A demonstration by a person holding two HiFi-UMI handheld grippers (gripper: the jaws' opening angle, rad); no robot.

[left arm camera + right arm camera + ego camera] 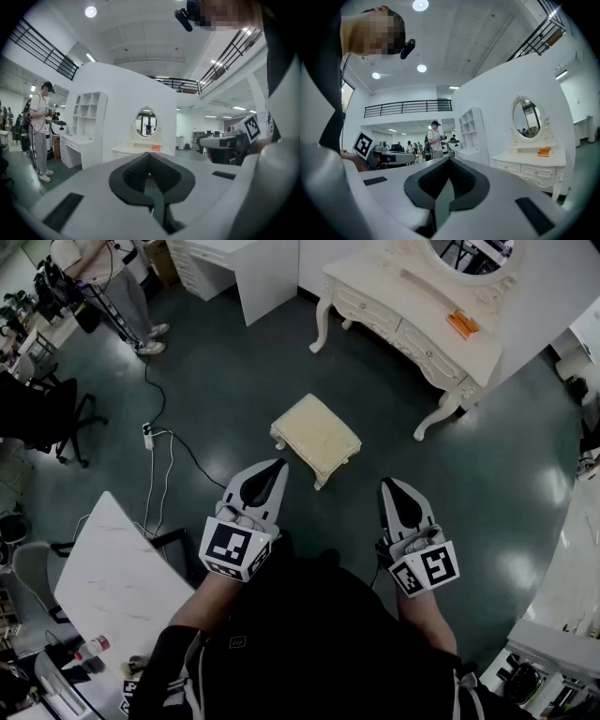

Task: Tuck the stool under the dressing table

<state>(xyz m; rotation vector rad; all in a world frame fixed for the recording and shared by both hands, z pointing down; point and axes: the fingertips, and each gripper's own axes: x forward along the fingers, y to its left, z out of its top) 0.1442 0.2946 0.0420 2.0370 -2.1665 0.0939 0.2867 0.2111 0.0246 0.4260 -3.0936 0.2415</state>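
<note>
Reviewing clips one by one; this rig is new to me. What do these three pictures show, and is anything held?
No robot: a person holds a two-jaw gripper in each hand. The head view looks steeply down on the left gripper and right gripper, both shut and empty. The other two pictures come from cameras riding on each gripper, looking along its jaws. On the floor stands a cream stool, apart from the white dressing table, which carries a small orange item. Nothing touches the stool.
</note>
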